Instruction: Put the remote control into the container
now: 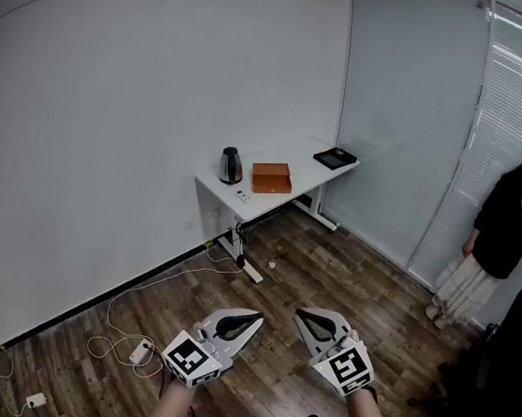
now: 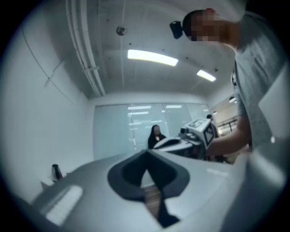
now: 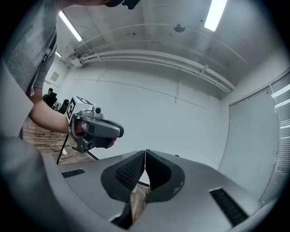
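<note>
Left gripper: the left gripper (image 1: 255,320) has its jaws pressed together with nothing between them. Its own view shows the pads meeting, with only floor below.
Right gripper: the right gripper (image 1: 303,317) is likewise closed and empty, held level beside the left one, the two a little apart.
Remote control: the remote control (image 1: 242,195) is a small pale sliver on the white desk (image 1: 296,169), close to the tabletop's front edge and toward the kettle end.
Container: the container (image 1: 271,177) is a brown box mid-tabletop, just behind and beside the remote, with the kettle (image 1: 231,165) at the left rear corner.
Key relation: the desk stands well apart from both grippers, straight ahead across the wooden floor (image 1: 329,268) and a shade to the left. I judge the left gripper marginally nearer, though the walk matters more than the choice of hand.
Long axis: the remote is too small to read surely; it seems to run roughly along the front edge (a guess, no more).
Step in hand: approach, with nothing grasped yet and the jaws needing to spread before any pick.
Head view alone: it shows the remote, the box, and a cable (image 1: 125,314) trailing over the floor left of the route.
Gripper views: the left gripper view catches the kettle and a person by the glass, while the right gripper view shows bare wall and the other gripper — neither shows the remote.
</note>
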